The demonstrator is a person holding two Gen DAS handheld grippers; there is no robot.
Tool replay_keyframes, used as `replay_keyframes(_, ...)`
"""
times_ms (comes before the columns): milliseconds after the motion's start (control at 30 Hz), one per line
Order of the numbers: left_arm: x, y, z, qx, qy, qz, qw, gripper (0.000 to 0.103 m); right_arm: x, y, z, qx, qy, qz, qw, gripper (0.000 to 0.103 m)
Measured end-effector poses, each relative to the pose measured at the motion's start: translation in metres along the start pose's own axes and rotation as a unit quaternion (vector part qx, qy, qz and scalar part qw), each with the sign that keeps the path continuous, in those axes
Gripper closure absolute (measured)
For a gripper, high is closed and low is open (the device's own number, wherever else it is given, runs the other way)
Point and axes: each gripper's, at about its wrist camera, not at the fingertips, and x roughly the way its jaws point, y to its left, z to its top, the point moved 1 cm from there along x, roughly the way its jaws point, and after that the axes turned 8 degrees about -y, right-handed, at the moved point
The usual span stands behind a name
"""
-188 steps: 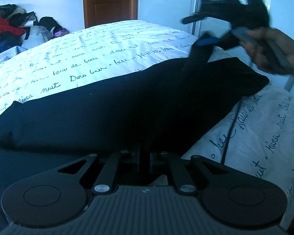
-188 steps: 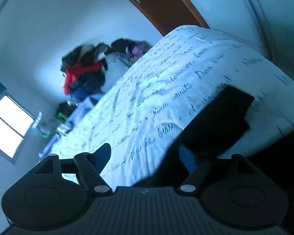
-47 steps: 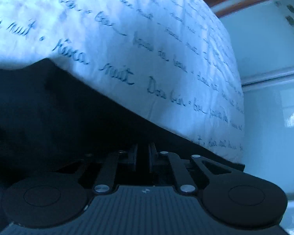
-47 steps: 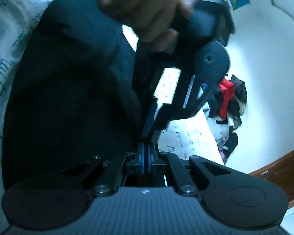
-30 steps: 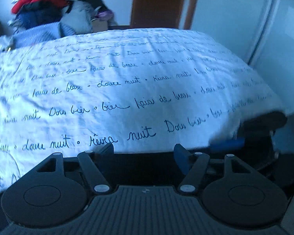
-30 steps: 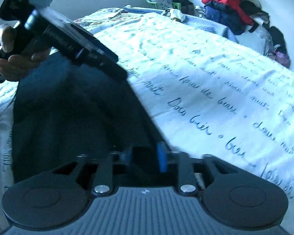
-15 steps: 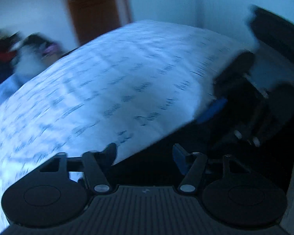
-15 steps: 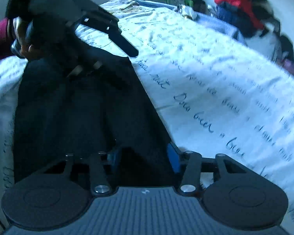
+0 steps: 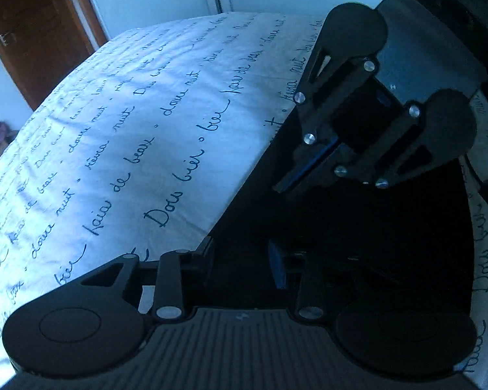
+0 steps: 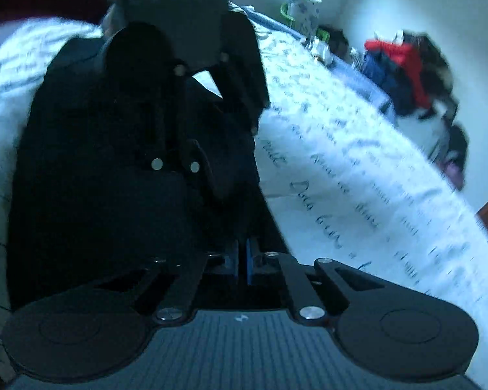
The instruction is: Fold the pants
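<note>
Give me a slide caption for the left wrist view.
Open left gripper over black pants on script-print bedsheet, facing right gripper.

Bed (image 9: 153,123) with script-printed white cover; brown door (image 9: 32,29) beyond it; clothes pile (image 10: 403,71) against pale wall.

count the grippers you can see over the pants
2. The left gripper is open over the near edge of the black pants; the right gripper, nearly shut, comes in from the upper right, pointing at the same edge by the bed sheet.
</note>
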Motion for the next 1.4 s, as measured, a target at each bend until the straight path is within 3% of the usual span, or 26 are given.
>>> replay_keyframes(133,0.002,0.0,0.001,0.013,-0.006,0.006,0.9999,0.06,0.009,0.003,0.002,-0.031,-0.002,-0.027,0.999,0.099)
replay_keyframes(167,0.002,0.0,0.002,0.008,-0.005,0.004,1.0,0.063,0.011,0.003,0.001,-0.035,0.0,-0.035,0.999,0.099)
replay_keyframes(233,0.003,0.001,0.004,-0.007,-0.003,0.011,0.9999,0.085,0.017,0.001,-0.001,-0.035,0.003,-0.052,0.998,0.1)
replay_keyframes(333,0.007,0.006,0.006,-0.019,0.001,0.067,0.9976,0.085,0.03,-0.01,-0.004,-0.021,0.015,-0.076,0.997,0.1)
replay_keyframes(400,0.009,0.017,0.005,-0.047,0.008,0.133,0.99,0.085,0.035,-0.016,-0.007,-0.015,0.02,-0.109,0.994,0.1)
replay_keyframes(467,0.001,0.026,0.002,-0.091,0.0,0.162,0.9826,0.085,0.033,-0.024,-0.006,0.023,0.018,-0.131,0.991,0.1)
replay_keyframes(500,-0.008,0.027,0.0,-0.115,-0.009,0.161,0.9802,0.084,0.027,-0.028,-0.004,0.048,0.013,-0.131,0.99,0.1)
replay_keyframes(567,-0.027,0.016,-0.002,-0.142,-0.029,0.136,0.98,0.082,0.006,-0.031,0.003,0.109,0.003,-0.089,0.99,0.1)
replay_keyframes(633,-0.04,-0.005,-0.004,-0.143,-0.039,0.1,0.9839,0.053,-0.021,-0.03,0.007,0.171,-0.005,-0.023,0.985,0.1)
replay_keyframes(667,-0.042,-0.018,-0.004,-0.138,-0.036,0.086,0.9859,0.046,-0.029,-0.028,0.007,0.191,-0.002,0.003,0.982,0.099)
replay_keyframes(733,-0.036,-0.038,-0.004,-0.134,-0.019,0.068,0.9885,0.045,-0.037,-0.025,0.002,0.223,0.019,0.042,0.974,0.099)
replay_keyframes(800,-0.024,-0.048,-0.003,-0.137,-0.009,0.066,0.9883,0.045,-0.034,-0.025,-0.007,0.234,0.043,0.029,0.971,0.099)
replay_keyframes(867,-0.008,-0.044,-0.001,-0.152,-0.004,0.085,0.9847,0.044,-0.014,-0.032,-0.021,0.24,0.074,-0.009,0.968,0.1)
replay_keyframes(933,0.004,-0.031,0.001,-0.183,-0.018,0.102,0.9777,0.042,-0.003,-0.048,-0.027,0.282,0.045,-0.016,0.958,0.1)
replay_keyframes(1000,0.011,-0.011,0.004,-0.217,-0.028,0.141,0.9656,0.042,0.006,-0.065,-0.03,0.32,0.022,-0.037,0.946,0.1)
replay_keyframes(1100,0.0,-0.001,0.004,-0.26,-0.033,0.166,0.9506,0.054,0.003,-0.078,-0.032,0.352,0.015,-0.095,0.931,0.099)
replay_keyframes(1200,-0.021,-0.018,0.0,-0.255,-0.048,0.143,0.9551,0.047,-0.028,-0.069,-0.029,0.346,-0.004,-0.085,0.934,0.099)
replay_keyframes(1300,-0.019,-0.037,0.003,-0.226,-0.038,0.141,0.9632,0.043,-0.048,-0.05,-0.04,0.329,0.032,-0.059,0.942,0.099)
replay_keyframes(1400,0.001,-0.042,0.009,-0.22,-0.013,0.158,0.9625,0.042,-0.046,-0.05,-0.065,0.368,0.035,-0.069,0.927,0.099)
